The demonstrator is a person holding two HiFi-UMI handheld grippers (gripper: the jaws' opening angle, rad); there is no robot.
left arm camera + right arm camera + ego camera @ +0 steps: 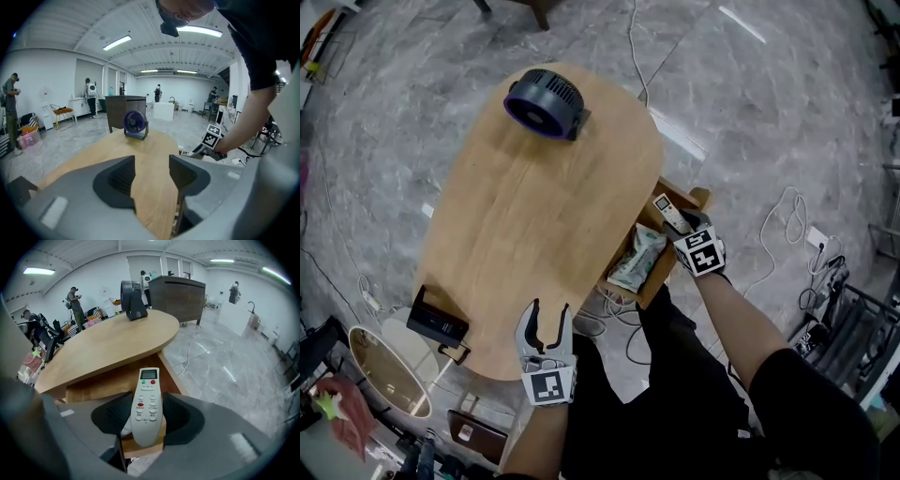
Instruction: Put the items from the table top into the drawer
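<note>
My right gripper [679,223] [146,414] is shut on a white remote control [147,403] [666,211], held over the open wooden drawer [691,198] [96,389] at the table's right side. A pale green packet [638,256] lies inside the drawer. My left gripper [546,319] [151,176] stands open with nothing between its fingers, above the near edge of the oval wooden table [534,216] [150,154]. A purple desk fan [545,102] [135,124] [131,300] stands at the table's far end. A black box-shaped device [438,321] rests at the table's near left.
White cables [787,225] trail over the grey marble floor on the right. A round mirror-like tray [387,370] sits beside the table's lower left. A dark cabinet [183,292] stands beyond the table. Several people [10,112] stand far off in the room.
</note>
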